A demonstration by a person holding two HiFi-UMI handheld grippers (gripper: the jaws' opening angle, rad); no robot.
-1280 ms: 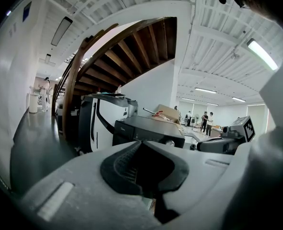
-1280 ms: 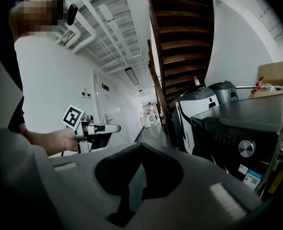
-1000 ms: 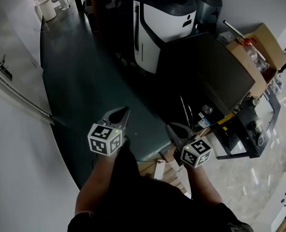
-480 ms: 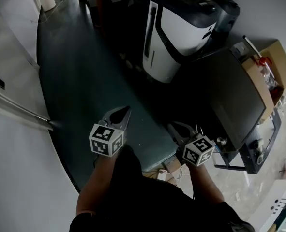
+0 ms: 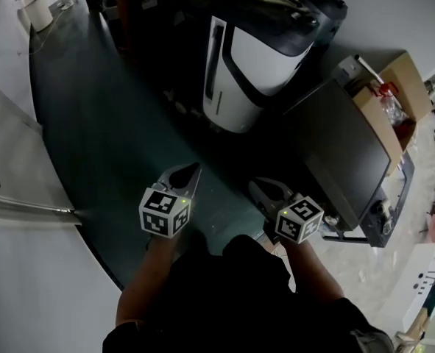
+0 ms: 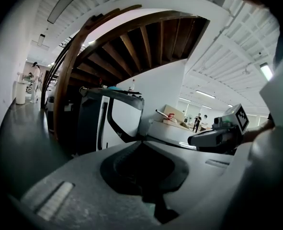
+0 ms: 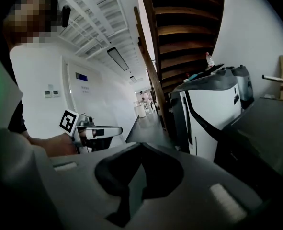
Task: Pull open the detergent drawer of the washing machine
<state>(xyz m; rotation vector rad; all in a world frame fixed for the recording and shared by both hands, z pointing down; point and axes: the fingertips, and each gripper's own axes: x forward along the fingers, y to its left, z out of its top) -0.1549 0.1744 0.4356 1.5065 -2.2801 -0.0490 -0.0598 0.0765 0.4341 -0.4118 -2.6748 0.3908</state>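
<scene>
We stand on a dark floor [image 5: 107, 123] under a wooden staircase [image 6: 141, 37]. A white-and-black machine [image 5: 257, 57] is well ahead, its top cut off and its front too shadowed to show any detergent drawer. The left gripper [image 5: 193, 168] and right gripper [image 5: 254, 184] hang over the floor, jaws together and empty.

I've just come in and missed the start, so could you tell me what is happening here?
A person holds a gripper in each hand, out over the dark floor. The left gripper and the right gripper are both shut and empty, touching nothing. A white-and-black machine stands ahead of them. Nothing is being handled yet.
</scene>
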